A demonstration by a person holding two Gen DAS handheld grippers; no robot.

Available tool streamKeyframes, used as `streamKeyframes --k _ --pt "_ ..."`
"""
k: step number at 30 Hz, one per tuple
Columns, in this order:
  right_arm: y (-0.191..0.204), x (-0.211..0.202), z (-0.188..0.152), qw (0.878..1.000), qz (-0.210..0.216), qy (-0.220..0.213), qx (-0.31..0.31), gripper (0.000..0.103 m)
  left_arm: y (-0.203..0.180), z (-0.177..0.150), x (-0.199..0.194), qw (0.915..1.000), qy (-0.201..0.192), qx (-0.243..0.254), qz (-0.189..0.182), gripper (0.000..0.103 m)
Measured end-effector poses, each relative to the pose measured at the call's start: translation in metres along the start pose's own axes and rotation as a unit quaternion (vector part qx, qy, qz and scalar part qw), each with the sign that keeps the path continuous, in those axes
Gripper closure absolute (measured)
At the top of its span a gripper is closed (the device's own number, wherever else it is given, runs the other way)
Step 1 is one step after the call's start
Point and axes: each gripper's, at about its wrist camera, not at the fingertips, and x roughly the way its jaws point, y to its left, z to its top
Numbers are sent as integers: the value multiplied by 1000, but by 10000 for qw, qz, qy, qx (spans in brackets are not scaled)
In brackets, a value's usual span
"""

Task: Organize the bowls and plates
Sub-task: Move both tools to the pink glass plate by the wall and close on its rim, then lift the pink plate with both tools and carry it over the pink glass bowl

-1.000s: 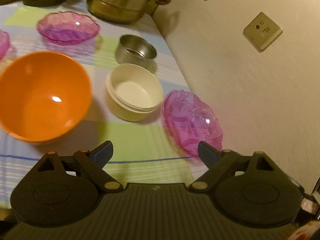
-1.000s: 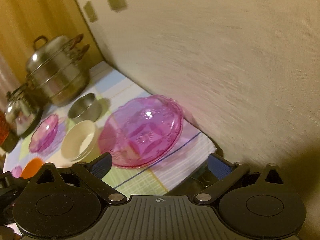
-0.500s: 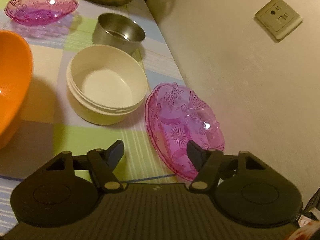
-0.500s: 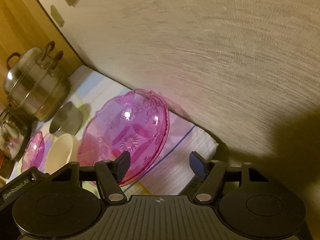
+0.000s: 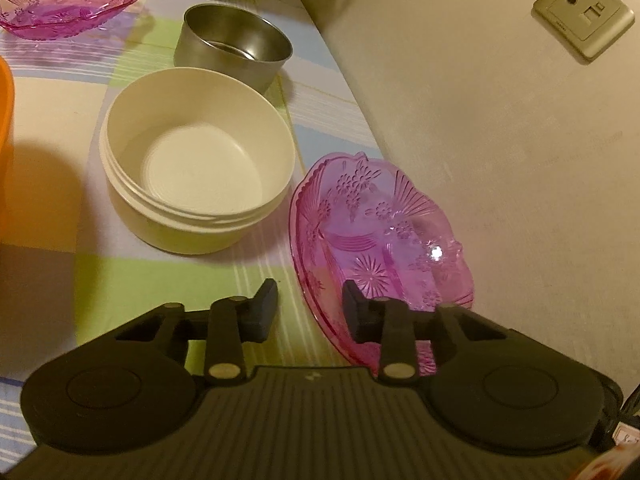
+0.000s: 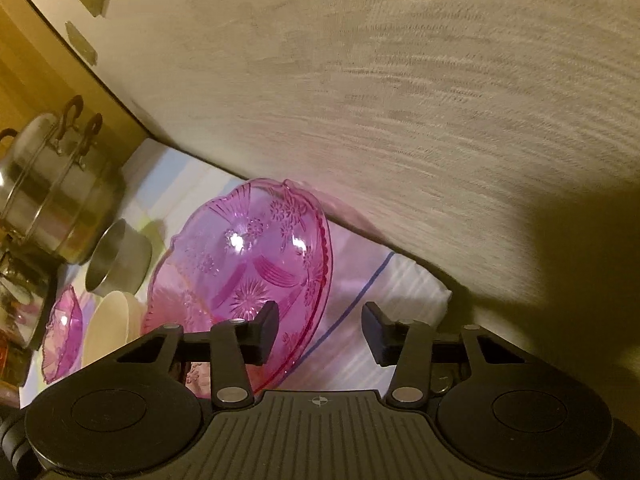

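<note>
Against the wall (image 5: 500, 140), on checked cloth (image 5: 120, 272): pink glass dish (image 5: 380, 232), empty, near rim between closing fingers of left gripper (image 5: 310, 306) and of right gripper (image 6: 320, 330), pads not yet pressing. Beside it: cream bowl (image 5: 196, 168), empty; steel tin (image 5: 236, 46), empty. Farther back: second pink dish (image 5: 68, 0), empty. Cut off at left edge: orange bowl (image 5: 5, 108). Cropped at top: steel pot (image 6: 52, 196), contents unseen.

Two pink glass dishes (image 5: 380, 240) (image 5: 68, 2) are counted, one cream bowl (image 5: 196, 168), one steel cup (image 5: 234, 46), one orange bowl (image 5: 5, 104), one steamer pot (image 6: 52, 196).
</note>
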Motion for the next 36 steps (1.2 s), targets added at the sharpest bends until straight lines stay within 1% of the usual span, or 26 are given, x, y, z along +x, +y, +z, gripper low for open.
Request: streamKeyframes --k 1,2,3,4,6,8,10,18,25,31,36 --pt "0 2 0 10000 -15 9 5 67 0 1 2 10000 11 1 24 78" --pt "-1 3 0 10000 -29 25 24 71 0 1 3 10000 25 1 31 82" --pt "-2 4 0 10000 -28 41 37 74 0 1 3 10000 34 14 28 84" --pt "-2 5 0 10000 -19 47 41 78 0 1 4 10000 38 36 40 84" --pt "-1 6 -1 10000 -27 37 12 81 -1 1 5 9999 33 92 40 88" --pt "1 6 -1 10000 -10 31 -3 88 -3 1 6 9999 32 140 6 92" --pt "2 6 -2 10000 -9 23 -17 91 -5 2 4 9998 -17 203 0 92" --pt "7 -8 -4 9999 6 -113 -85 91 -9 2 -10 9994 -108 329 -46 92" --pt "14 -38 -1 9993 143 -304 -156 91 -18 4 -38 9984 -298 436 -185 92" --pt "36 -70 -1 9975 393 -464 -351 91 -21 10 -82 9968 -616 436 -253 92" --pt "68 -89 -8 9944 686 -489 -641 91 -9 17 -122 9949 -942 330 -158 92"
